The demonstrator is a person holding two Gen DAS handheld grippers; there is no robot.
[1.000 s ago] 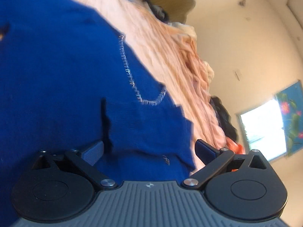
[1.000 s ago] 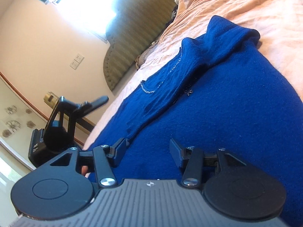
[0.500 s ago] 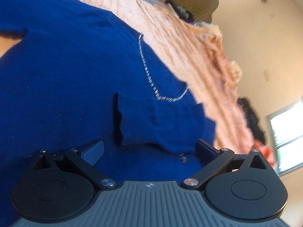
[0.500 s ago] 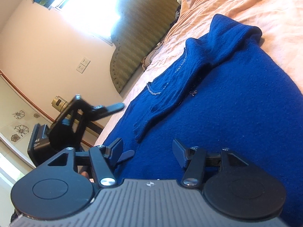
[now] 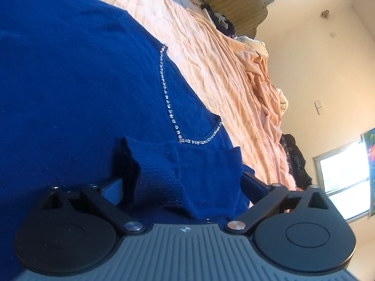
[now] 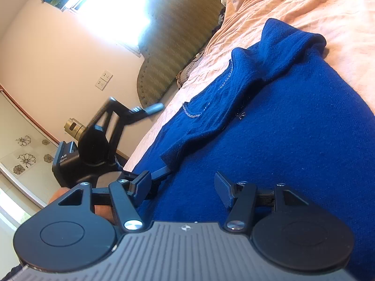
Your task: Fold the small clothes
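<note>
A blue sweater (image 5: 70, 82) lies on the peach bed sheet (image 5: 211, 53). The left gripper (image 5: 180, 185) and right gripper (image 6: 182, 185) both sit wide apart over it, holding nothing.

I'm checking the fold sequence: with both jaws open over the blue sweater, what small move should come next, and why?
Probably close the left gripper on the folded sleeve cuff: its open jaws already straddle the cuff on the blue sweater. The right gripper hovers open, gripping nothing.

Blue sweater (image 5: 70, 93) cut off by frame edges (left gripper's (image 5: 181, 185) fingertips behind its cuff)
</note>
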